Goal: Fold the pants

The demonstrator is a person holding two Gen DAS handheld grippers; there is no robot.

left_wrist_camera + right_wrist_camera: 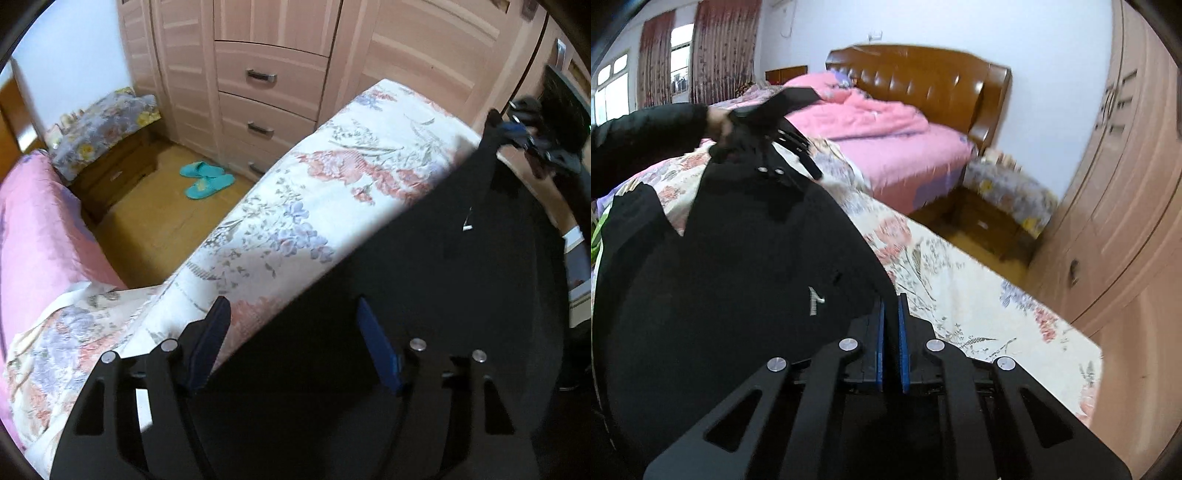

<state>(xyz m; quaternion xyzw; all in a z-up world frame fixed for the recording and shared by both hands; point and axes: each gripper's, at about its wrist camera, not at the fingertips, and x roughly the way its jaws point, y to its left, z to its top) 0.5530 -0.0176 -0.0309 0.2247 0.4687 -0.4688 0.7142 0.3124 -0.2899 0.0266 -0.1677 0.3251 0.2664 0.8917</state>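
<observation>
Black pants (pixel 424 295) with a small white logo hang stretched above the floral bedspread (pixel 332 177). In the left wrist view my left gripper (pixel 293 314) stands wide open, its blue pads (pixel 210 343) apart, with the pants' edge passing between them. My right gripper shows far right there (pixel 532 136), pinching the pants' other corner. In the right wrist view my right gripper (pixel 891 314) is shut on the edge of the pants (pixel 720 295). The left gripper (pixel 775 147) sits at the far top of the cloth, held by a black-sleeved arm.
A pink wardrobe with drawers (pixel 266 92) stands behind the bed's foot. Turquoise slippers (pixel 207 179) lie on the wooden floor. A pink duvet (pixel 879 125) and brown headboard (pixel 923 81) are at the bed's head, with a covered nightstand (pixel 1008 188) beside it.
</observation>
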